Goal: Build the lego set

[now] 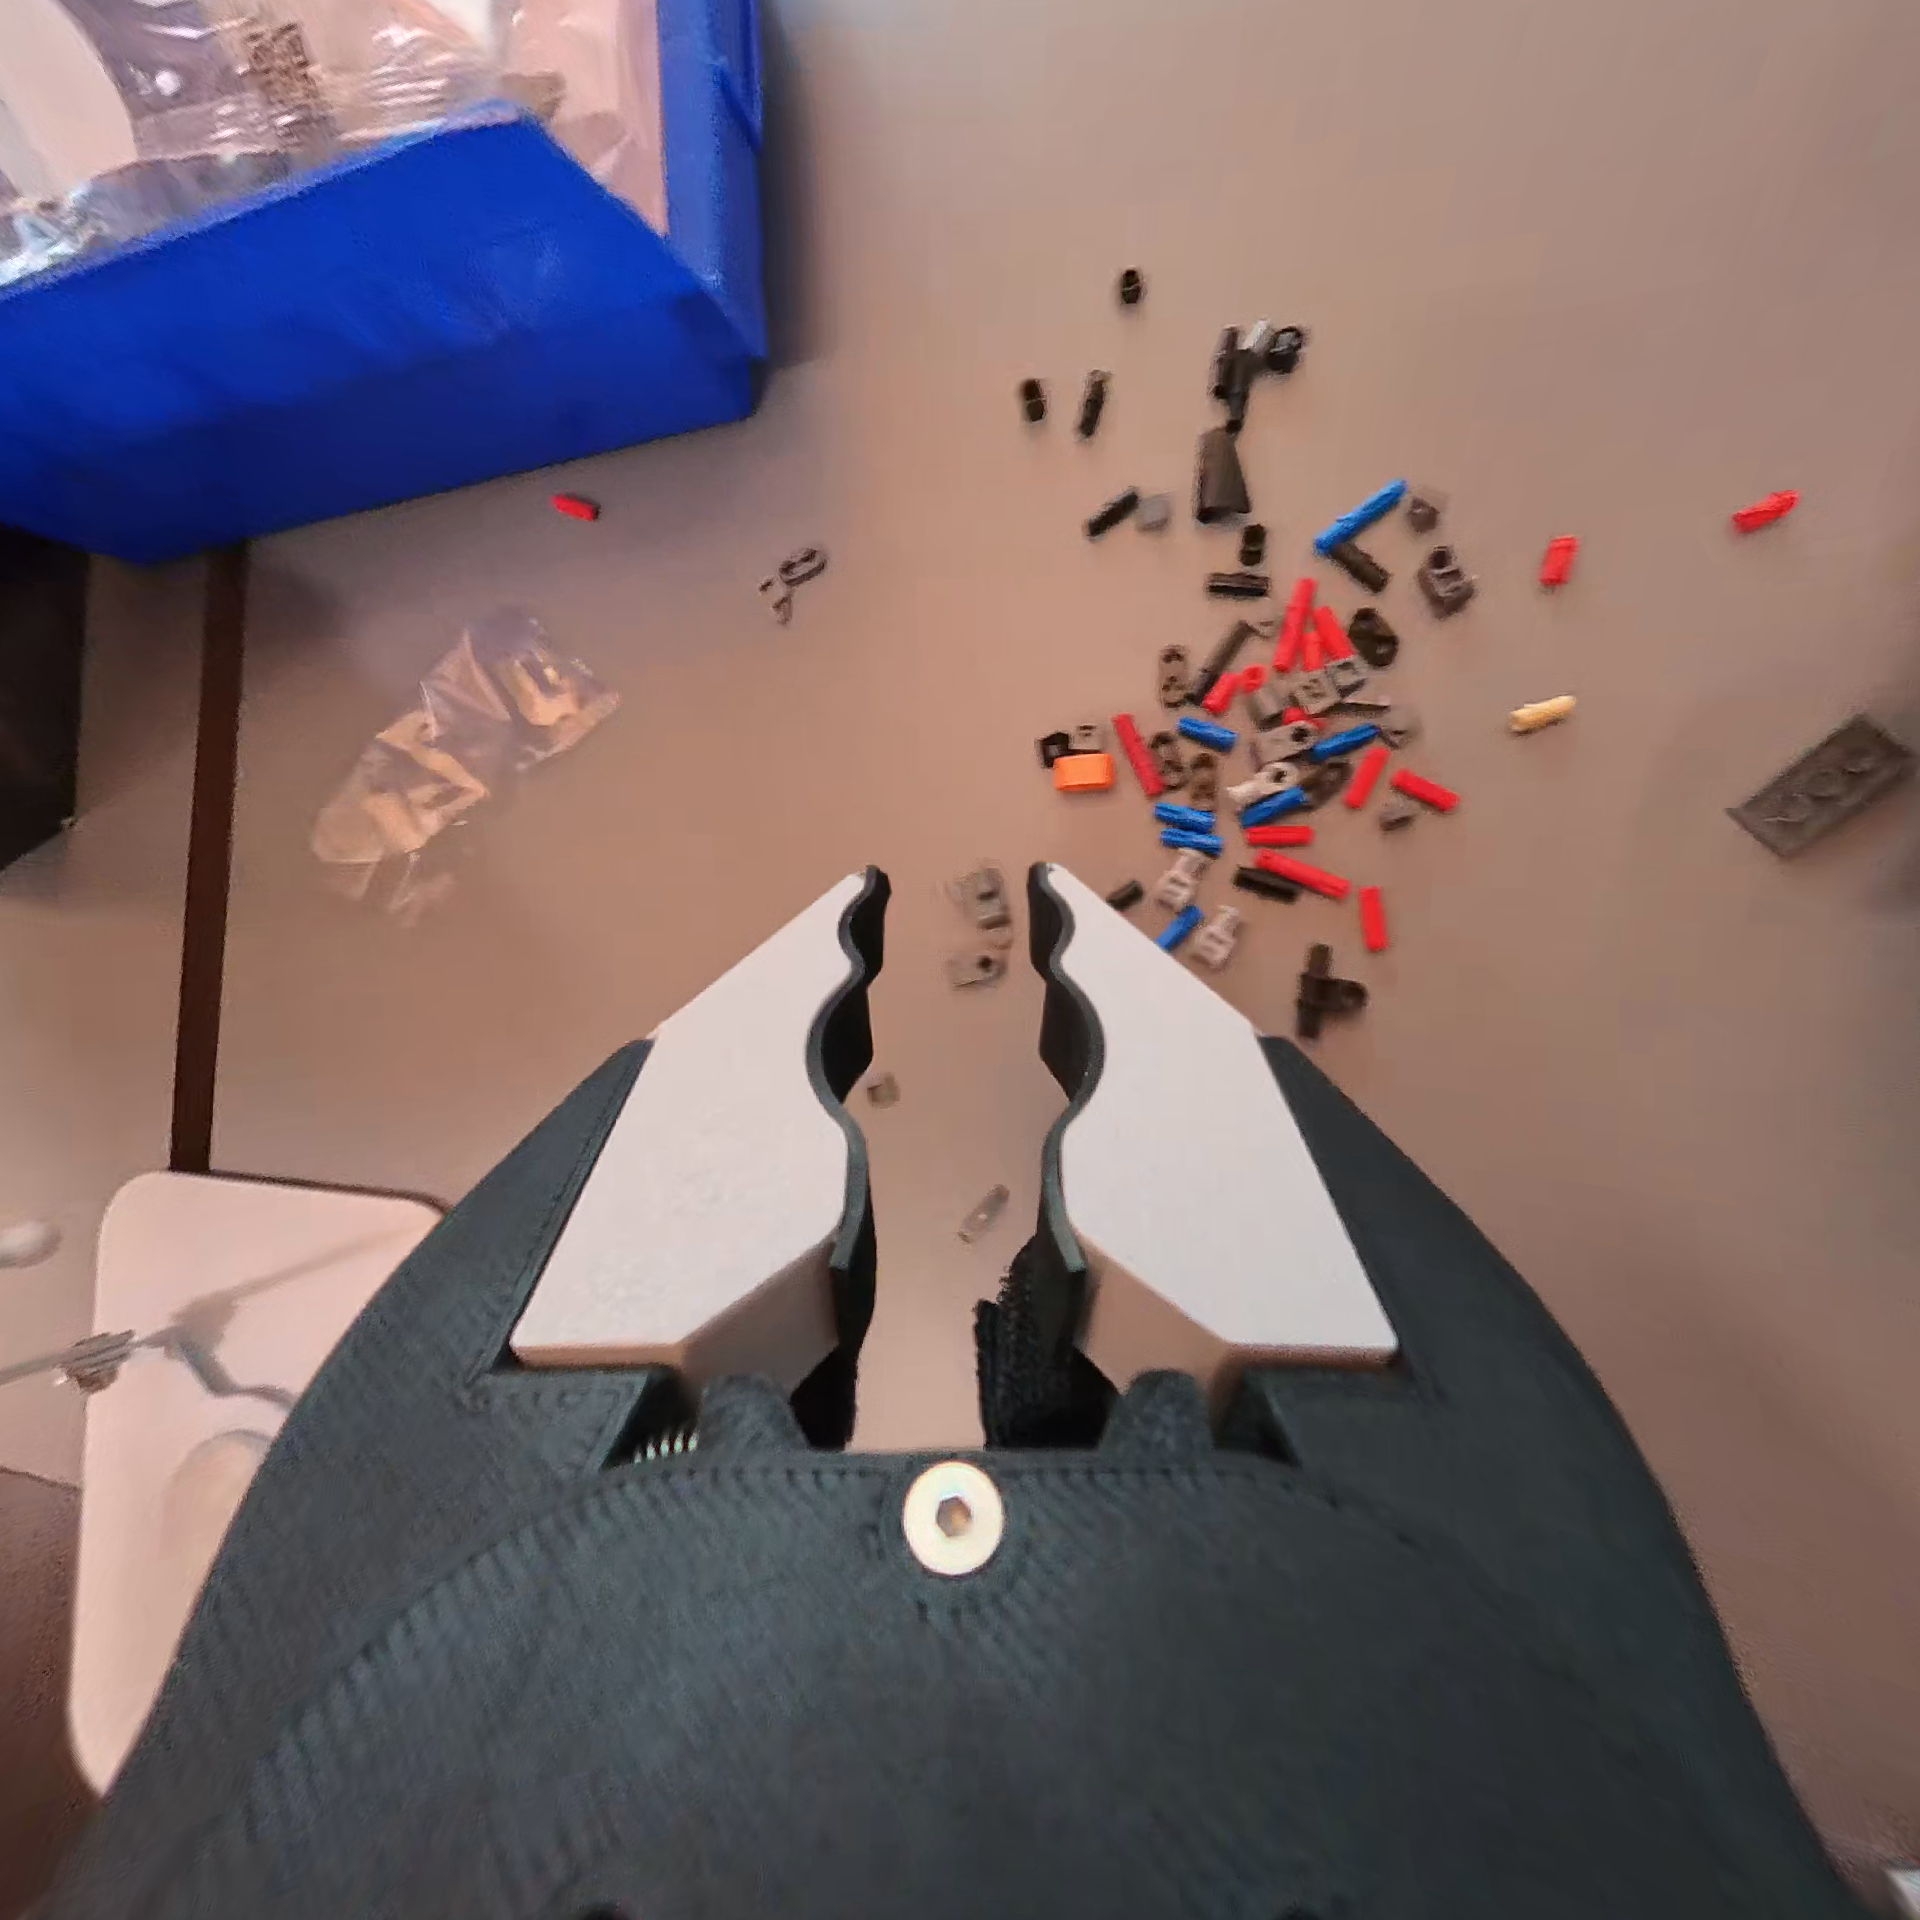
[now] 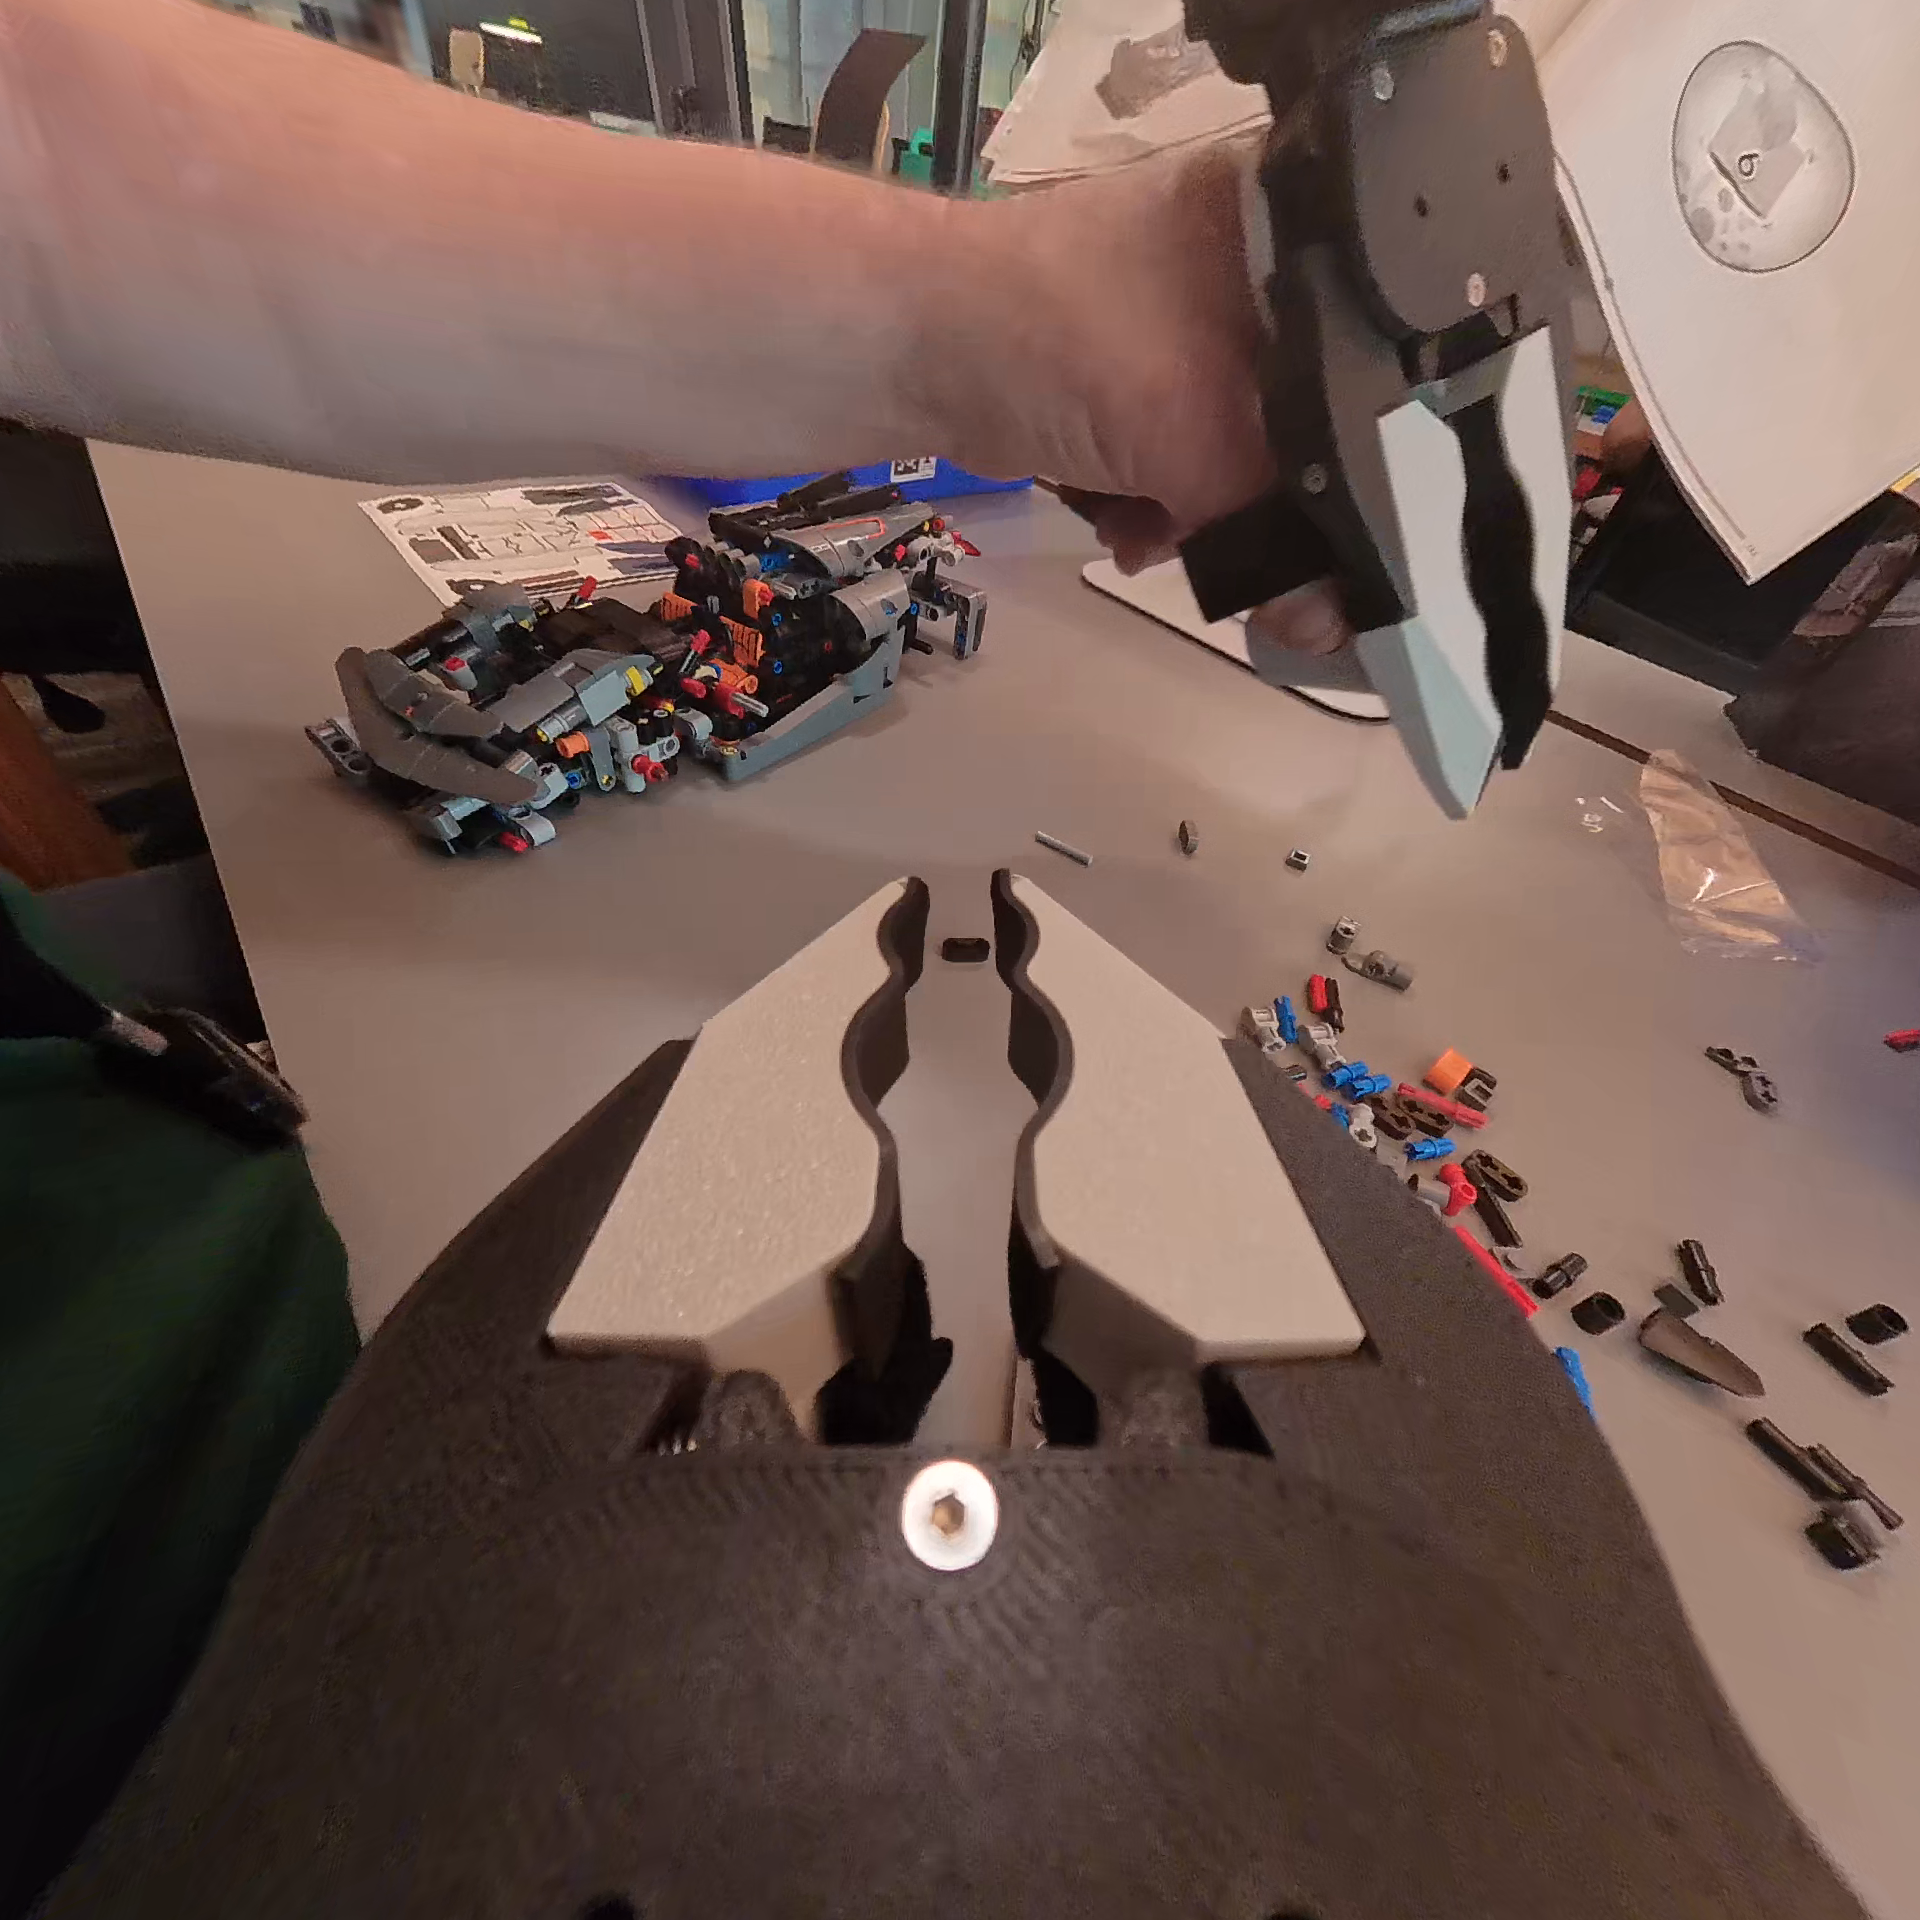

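In the right wrist view, the partly built grey, black and orange Lego car (image 2: 644, 665) stands on the grey table at the back left. My right gripper (image 2: 958, 888) is open and empty, low over the table, with a small black piece (image 2: 964, 949) lying between its fingers. My left gripper (image 2: 1491, 774) hangs above the table at the right, held by a hand. In the left wrist view, my left gripper (image 1: 958, 883) is open and empty above small grey pieces (image 1: 982, 925). A pile of red, blue and black loose pieces (image 1: 1278, 727) lies just right of it.
A blue box (image 1: 364, 312) with clear bags stands at the top left, with a clear plastic bag (image 1: 457, 748) below it. A dark grey plate (image 1: 1829, 784) lies at the right edge. An instruction sheet (image 2: 520, 535) lies behind the car. Loose pieces (image 2: 1403, 1101) spread right of my right gripper. Across from one pair of fingers to the other is roughly 15 cm.
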Demonstrator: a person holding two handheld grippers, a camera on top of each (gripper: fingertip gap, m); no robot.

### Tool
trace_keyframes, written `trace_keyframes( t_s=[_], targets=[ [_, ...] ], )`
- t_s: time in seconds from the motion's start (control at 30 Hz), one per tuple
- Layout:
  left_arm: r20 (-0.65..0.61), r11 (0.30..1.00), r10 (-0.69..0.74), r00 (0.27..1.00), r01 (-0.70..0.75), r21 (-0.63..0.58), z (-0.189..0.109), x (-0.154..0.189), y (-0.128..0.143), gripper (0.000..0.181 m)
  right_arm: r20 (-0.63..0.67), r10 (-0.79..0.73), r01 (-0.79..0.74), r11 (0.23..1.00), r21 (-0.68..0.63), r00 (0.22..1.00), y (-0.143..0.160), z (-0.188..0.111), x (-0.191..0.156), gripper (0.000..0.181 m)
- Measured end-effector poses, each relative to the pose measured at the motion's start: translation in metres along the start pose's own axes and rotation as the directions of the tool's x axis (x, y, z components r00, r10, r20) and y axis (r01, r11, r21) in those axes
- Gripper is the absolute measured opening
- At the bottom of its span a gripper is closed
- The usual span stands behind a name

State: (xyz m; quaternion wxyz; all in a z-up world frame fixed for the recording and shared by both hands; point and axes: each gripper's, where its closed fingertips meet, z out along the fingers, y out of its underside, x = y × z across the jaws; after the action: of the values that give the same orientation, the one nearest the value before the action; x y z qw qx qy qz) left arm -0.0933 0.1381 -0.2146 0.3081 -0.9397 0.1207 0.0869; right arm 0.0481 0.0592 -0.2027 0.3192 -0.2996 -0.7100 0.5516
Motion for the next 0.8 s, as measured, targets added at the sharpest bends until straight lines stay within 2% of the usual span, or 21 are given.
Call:
trace_keyframes(
  t_s=[0.03,0.1,0.23,0.43,0.57,0.8],
  targets=[
    [0.007,1.0,-0.011,1.0,0.011,-0.01,-0.001,-0.007,0.002,0.025,0.001,0.009,-0.009,1.0,0.001,1.0,0.0,0.0,0.001,0.012],
    [-0.014,0.999,-0.041,0.999,0.041,-0.014,-0.009,-0.008,0.007,0.024,-0.002,0.047,-0.047,0.999,-0.008,0.999,0.001,0.0,0.006,0.016],
    [0.077,0.996,-0.073,0.994,0.077,-0.043,-0.043,-0.006,0.039,0.022,0.035,0.133,-0.129,0.986,-0.104,0.991,0.013,0.011,0.01,0.021],
    [0.127,0.976,-0.216,0.968,0.212,0.044,-0.105,0.023,0.084,0.02,0.084,0.169,-0.134,0.937,-0.323,0.982,0.036,0.048,-0.005,0.029],
    [0.168,0.962,-0.271,0.948,0.257,0.096,-0.138,0.04,0.111,0.019,0.054,0.16,-0.121,0.893,-0.433,0.986,0.052,0.067,0.002,0.038],
    [0.176,0.916,-0.392,0.903,0.364,0.169,-0.17,0.066,0.154,0.019,0.079,0.157,-0.089,0.834,-0.545,0.984,0.07,0.081,0.0,0.028]
  ],
)
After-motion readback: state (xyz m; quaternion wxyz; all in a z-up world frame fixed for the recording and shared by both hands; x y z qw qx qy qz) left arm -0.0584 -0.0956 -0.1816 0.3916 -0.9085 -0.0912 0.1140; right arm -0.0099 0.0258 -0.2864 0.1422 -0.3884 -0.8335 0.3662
